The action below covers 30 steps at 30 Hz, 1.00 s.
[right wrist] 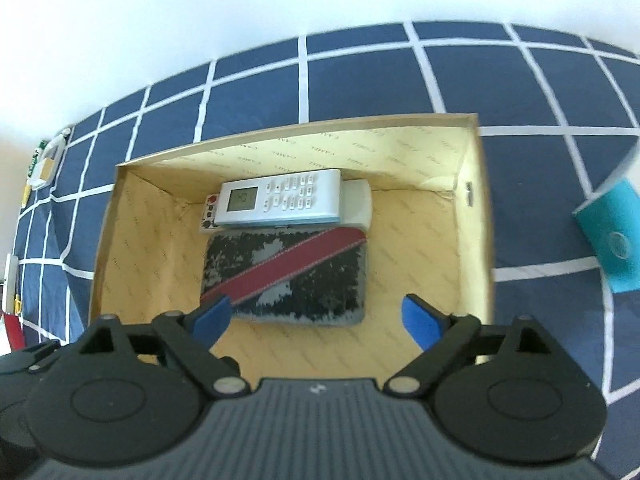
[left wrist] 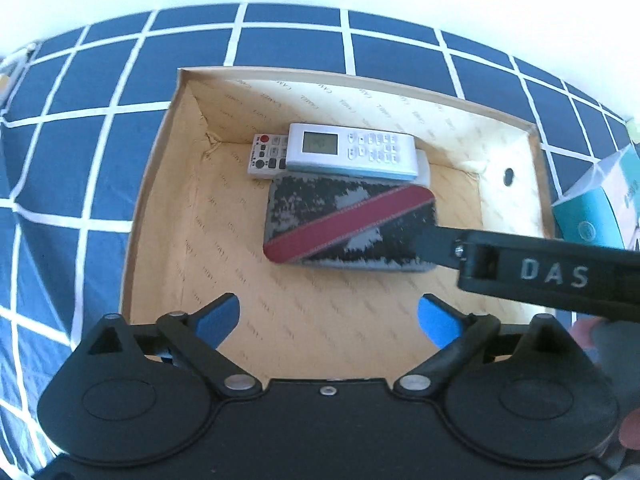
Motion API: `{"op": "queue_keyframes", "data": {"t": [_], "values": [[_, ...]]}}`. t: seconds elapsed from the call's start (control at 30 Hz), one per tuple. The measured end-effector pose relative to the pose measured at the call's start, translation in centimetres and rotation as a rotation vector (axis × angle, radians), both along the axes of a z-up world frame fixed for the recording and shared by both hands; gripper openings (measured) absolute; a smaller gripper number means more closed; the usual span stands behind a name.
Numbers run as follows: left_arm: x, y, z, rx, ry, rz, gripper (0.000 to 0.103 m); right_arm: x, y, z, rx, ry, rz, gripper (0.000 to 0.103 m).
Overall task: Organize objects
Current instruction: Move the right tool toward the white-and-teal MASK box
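Observation:
An open cardboard box (left wrist: 156, 184) (right wrist: 486, 216) sits on a blue checked cloth. Inside it a white air-conditioner remote (left wrist: 352, 152) (right wrist: 280, 198) lies on top of a smaller white remote (left wrist: 266, 156) (right wrist: 210, 210) by the far wall. In front of them lies a dark speckled wallet with a red diagonal band (left wrist: 348, 224) (right wrist: 286, 272). My left gripper (left wrist: 328, 316) hangs open above the box floor, nothing between its blue pads. My right gripper (right wrist: 316, 318) is open too, above the wallet's near edge; one of its black fingers (left wrist: 540, 264) crosses the left wrist view.
A teal box (left wrist: 592, 208) (right wrist: 612, 236) stands on the cloth right of the cardboard box. Small items (right wrist: 44, 168) lie at the cloth's far left edge. A white wall runs behind the cloth.

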<state>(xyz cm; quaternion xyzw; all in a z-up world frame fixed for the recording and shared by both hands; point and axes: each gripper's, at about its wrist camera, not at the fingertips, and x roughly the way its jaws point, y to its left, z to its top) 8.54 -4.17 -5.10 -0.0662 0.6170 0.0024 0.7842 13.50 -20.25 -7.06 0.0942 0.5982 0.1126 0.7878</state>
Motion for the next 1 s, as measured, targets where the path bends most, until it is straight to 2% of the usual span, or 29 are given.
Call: {"op": "queue_keyframes", "data": {"t": [0.23,0.6,0.77,1.0], "values": [[-3.7,-1.7,2.5,0.011,-0.047,0.001,0.103,-3.9,-2.4,2.6,0.0,-0.052,-0.008,0.103],[-8.1,-5.6,4.4,0.016,-0.079,-0.028,0.103,-9.2,-7.4,5.0,-0.02,-0.096,-0.047,0.103],[-9.3,-8.1,4.8,0.024,-0.087,-0.068,0.103,-10.8,-9.7,5.5,-0.03,-0.104,-0.058,0.103],[-10.0,-11.7,5.1,0.031,-0.098,-0.065,0.103,-12.1,-13.5,5.6,-0.023,-0.102,-0.059,0.103]]}}
